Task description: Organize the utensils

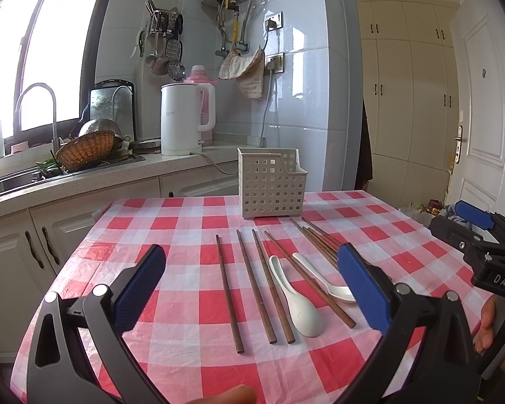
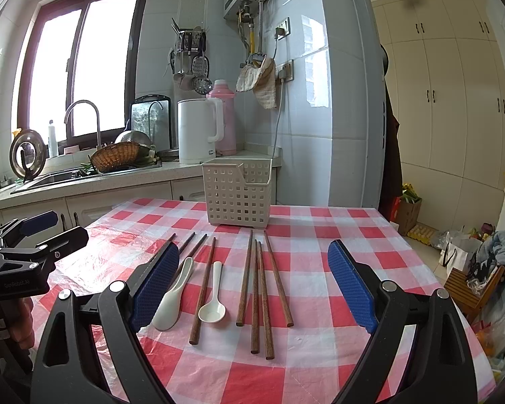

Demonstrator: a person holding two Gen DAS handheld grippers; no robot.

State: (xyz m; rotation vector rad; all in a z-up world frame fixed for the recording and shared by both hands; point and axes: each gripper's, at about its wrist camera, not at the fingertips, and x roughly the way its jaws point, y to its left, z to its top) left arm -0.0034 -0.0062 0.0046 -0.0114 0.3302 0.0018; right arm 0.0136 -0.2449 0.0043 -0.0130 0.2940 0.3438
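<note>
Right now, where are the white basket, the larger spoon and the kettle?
white basket (image 2: 236,198), right wrist view, front perforated wall.
larger spoon (image 1: 303,313), left wrist view, its bowl.
kettle (image 1: 180,118), left wrist view, body side.

Eight wooden chopsticks lie on the checked cloth in mid-frame, with two white spoons among them. One white perforated basket stands just above them, at the frame's centre.

"DAS" on right tongs, "GenRobot.AI" on left tongs
</note>
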